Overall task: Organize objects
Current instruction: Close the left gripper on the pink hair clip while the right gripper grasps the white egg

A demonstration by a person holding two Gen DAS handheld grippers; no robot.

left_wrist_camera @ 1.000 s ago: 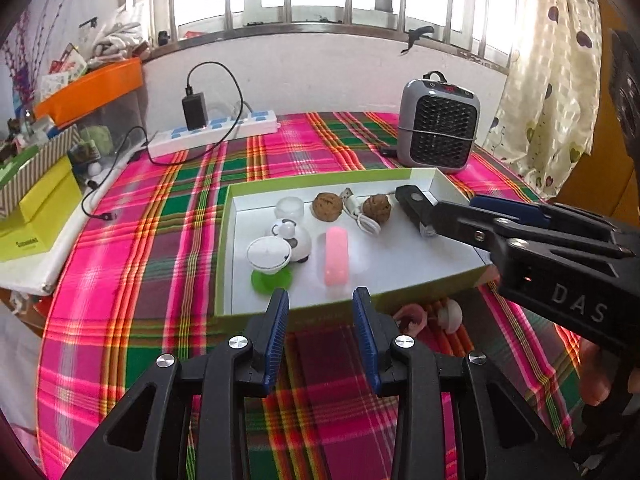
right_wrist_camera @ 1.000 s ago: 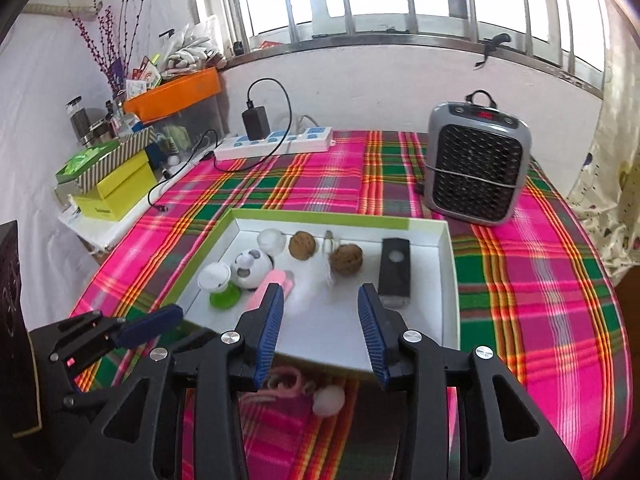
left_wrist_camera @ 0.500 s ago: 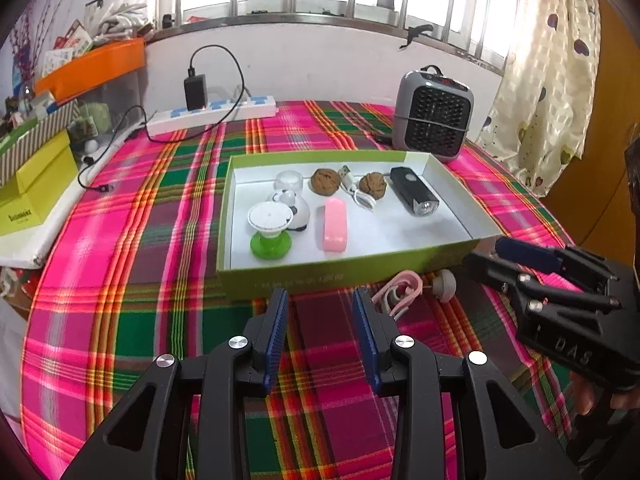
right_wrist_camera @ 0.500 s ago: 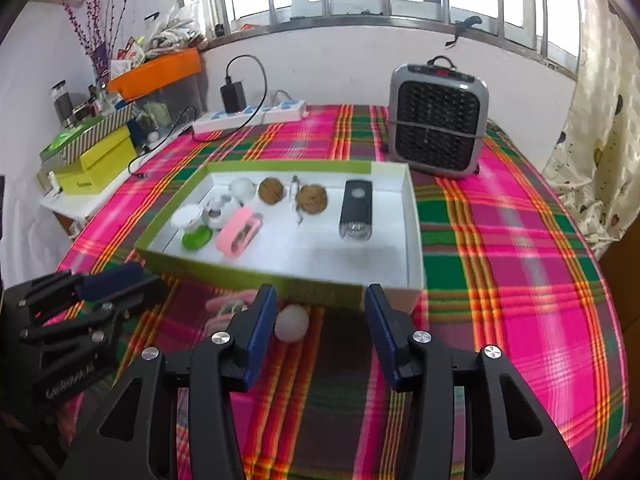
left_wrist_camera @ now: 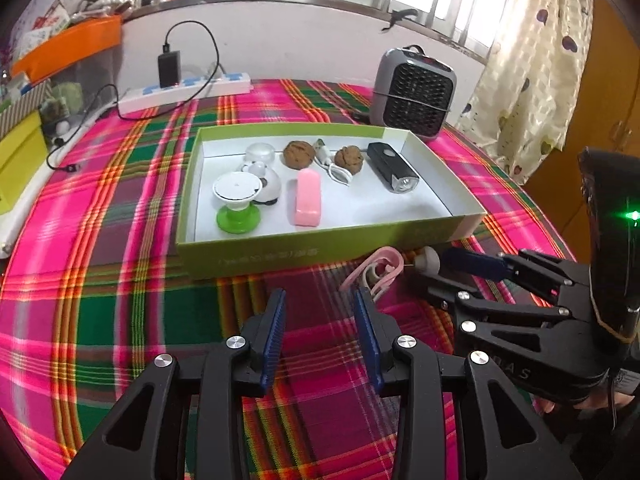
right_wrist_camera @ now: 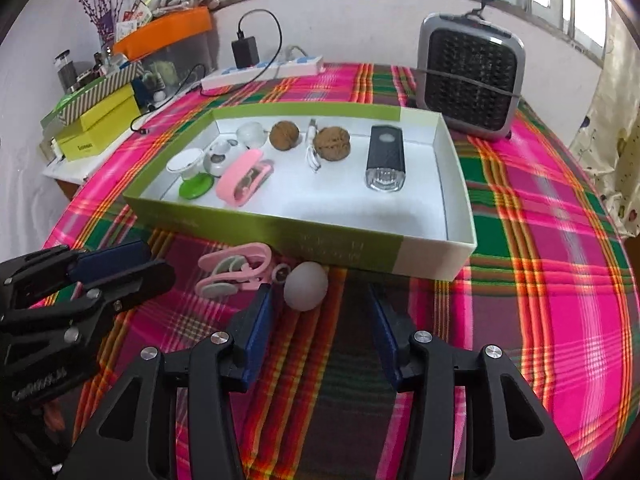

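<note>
A green-sided white box (left_wrist_camera: 328, 254) (right_wrist_camera: 280, 236) on the plaid table holds a black bike light (left_wrist_camera: 392, 166) (right_wrist_camera: 385, 158), two walnuts (left_wrist_camera: 298, 154) (right_wrist_camera: 331, 143), a pink case (left_wrist_camera: 308, 196) (right_wrist_camera: 244, 176), a green-footed white cup (left_wrist_camera: 236, 200) and a white cable (left_wrist_camera: 332, 162). In front of the box lie a pink clip (left_wrist_camera: 376, 270) (right_wrist_camera: 236, 270) and a white ball (right_wrist_camera: 306, 286) (left_wrist_camera: 428, 260). My left gripper (left_wrist_camera: 320, 320) is open and empty, just short of the clip. My right gripper (right_wrist_camera: 320, 320) is open and empty, with the ball just ahead of its left finger.
A grey heater (left_wrist_camera: 414, 92) (right_wrist_camera: 470, 80) stands behind the box. A power strip (left_wrist_camera: 184, 90) with a charger lies at the back left. Yellow boxes (right_wrist_camera: 96, 124) and an orange bin (right_wrist_camera: 164, 30) crowd the left side. A curtain (left_wrist_camera: 528, 60) hangs at the right.
The right gripper, empty, has drawn back from over the box, where the black light lies, to the table in front. Both grippers now sit lower and closer to the clip and ball.
</note>
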